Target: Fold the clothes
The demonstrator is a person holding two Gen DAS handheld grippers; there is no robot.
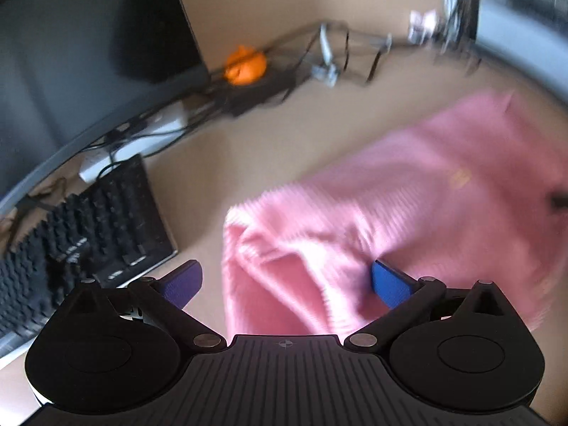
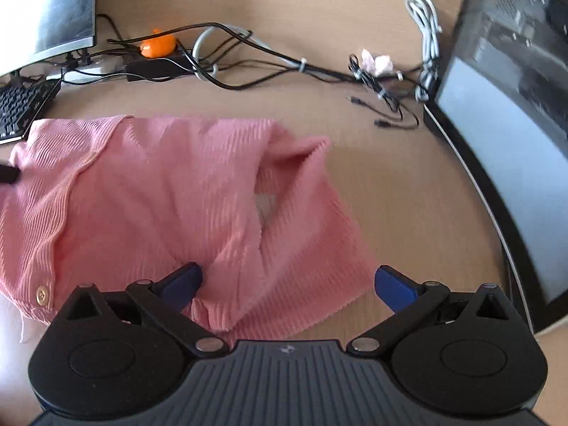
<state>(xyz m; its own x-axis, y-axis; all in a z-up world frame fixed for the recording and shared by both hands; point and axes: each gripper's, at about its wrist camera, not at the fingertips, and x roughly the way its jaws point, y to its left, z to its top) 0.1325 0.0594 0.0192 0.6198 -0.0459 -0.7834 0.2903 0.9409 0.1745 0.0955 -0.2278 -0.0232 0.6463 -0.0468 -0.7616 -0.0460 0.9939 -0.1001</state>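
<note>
Both grippers are hanging wide open, holding nothing — left gripper (image 1: 287,280) and right gripper (image 2: 288,280) are hovering over the pink ribbed top (image 2: 170,191) lying rumpled on the desk (image 2: 408,191). Looks like the pre-grab step — next they'd need to pinch the near hem corners.

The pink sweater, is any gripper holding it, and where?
No. The left gripper and right gripper are both open over the pink sweater; neither pinches it.
</note>
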